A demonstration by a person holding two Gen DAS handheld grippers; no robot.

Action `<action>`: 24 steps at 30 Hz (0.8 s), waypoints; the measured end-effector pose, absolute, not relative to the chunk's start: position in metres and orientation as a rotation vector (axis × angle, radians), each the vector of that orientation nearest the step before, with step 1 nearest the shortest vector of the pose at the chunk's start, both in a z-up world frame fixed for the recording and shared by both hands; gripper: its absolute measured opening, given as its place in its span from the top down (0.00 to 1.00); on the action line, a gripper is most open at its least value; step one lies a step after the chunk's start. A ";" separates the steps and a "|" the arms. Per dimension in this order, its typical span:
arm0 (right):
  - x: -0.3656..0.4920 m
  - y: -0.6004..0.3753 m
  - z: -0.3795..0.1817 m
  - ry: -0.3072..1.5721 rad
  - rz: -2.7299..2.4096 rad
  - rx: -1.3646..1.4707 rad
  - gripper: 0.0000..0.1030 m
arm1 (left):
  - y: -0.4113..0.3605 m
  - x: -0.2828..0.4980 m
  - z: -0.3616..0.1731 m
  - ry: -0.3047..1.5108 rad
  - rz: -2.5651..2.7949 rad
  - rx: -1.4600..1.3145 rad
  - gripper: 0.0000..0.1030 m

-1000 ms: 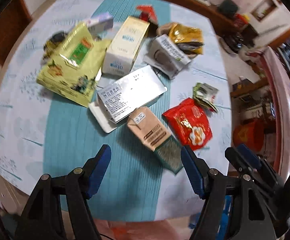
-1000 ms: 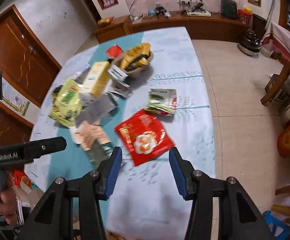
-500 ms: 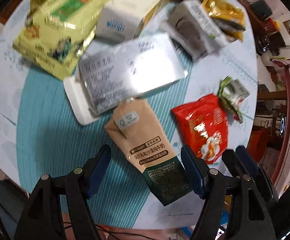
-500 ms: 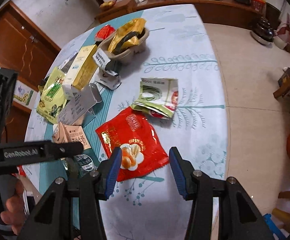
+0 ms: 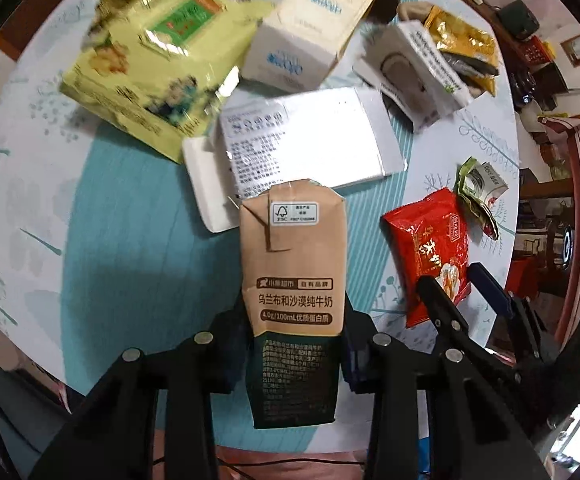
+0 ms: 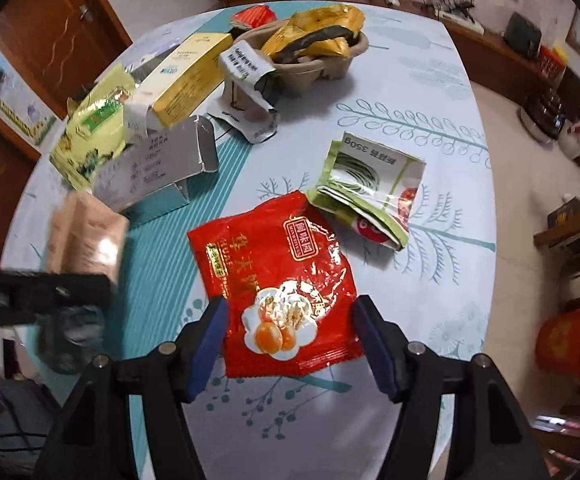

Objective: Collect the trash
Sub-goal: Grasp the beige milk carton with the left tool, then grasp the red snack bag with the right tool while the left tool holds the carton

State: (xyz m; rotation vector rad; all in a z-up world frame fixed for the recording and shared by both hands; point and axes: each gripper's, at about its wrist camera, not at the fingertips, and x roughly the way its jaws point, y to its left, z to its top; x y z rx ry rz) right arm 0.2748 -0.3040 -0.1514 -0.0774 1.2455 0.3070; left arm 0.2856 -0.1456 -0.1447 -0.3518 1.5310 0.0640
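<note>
— Much trash picked up yet?

— Hardly any. Left gripper (image 5: pixel 295 344) pinched on the milk carton (image 5: pixel 293 264), maybe just lifted off the table (image 6: pixel 409 92); hard to tell. Right gripper (image 6: pixel 290 338) wide apart around the red snack packet (image 6: pixel 280 280), not squeezed yet.

— And the rest?

— Lay all over: yellow bag (image 5: pixel 158 52), boxes, green wrapper (image 6: pixel 369 188).

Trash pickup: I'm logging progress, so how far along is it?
Barely begun; nothing looks cleared away. In hand: the left gripper has its jaws against the brown milk carton; the right gripper is open, straddling the red snack packet. Left on the table: yellow-green bag, silver box, cream box, green wrapper.
</note>
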 end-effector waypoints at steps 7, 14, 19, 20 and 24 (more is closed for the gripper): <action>0.269 -0.304 -0.150 1.202 0.296 -0.027 0.72 | -0.138 0.278 -0.116 1.448 0.050 -0.204 0.65; 0.266 -0.311 -0.153 1.224 0.284 0.109 1.00 | -0.130 0.258 -0.090 1.375 0.007 -0.084 0.65; 0.242 -0.312 -0.142 1.203 0.264 0.224 1.00 | -0.107 0.233 -0.074 1.332 -0.048 -0.062 0.65; 0.233 -0.311 -0.135 1.182 0.253 0.242 1.00 | -0.102 0.227 -0.071 1.321 -0.063 -0.050 0.65; 0.205 -0.305 -0.113 1.120 0.221 0.328 1.00 | -0.087 0.206 -0.067 1.304 -0.085 -0.005 0.65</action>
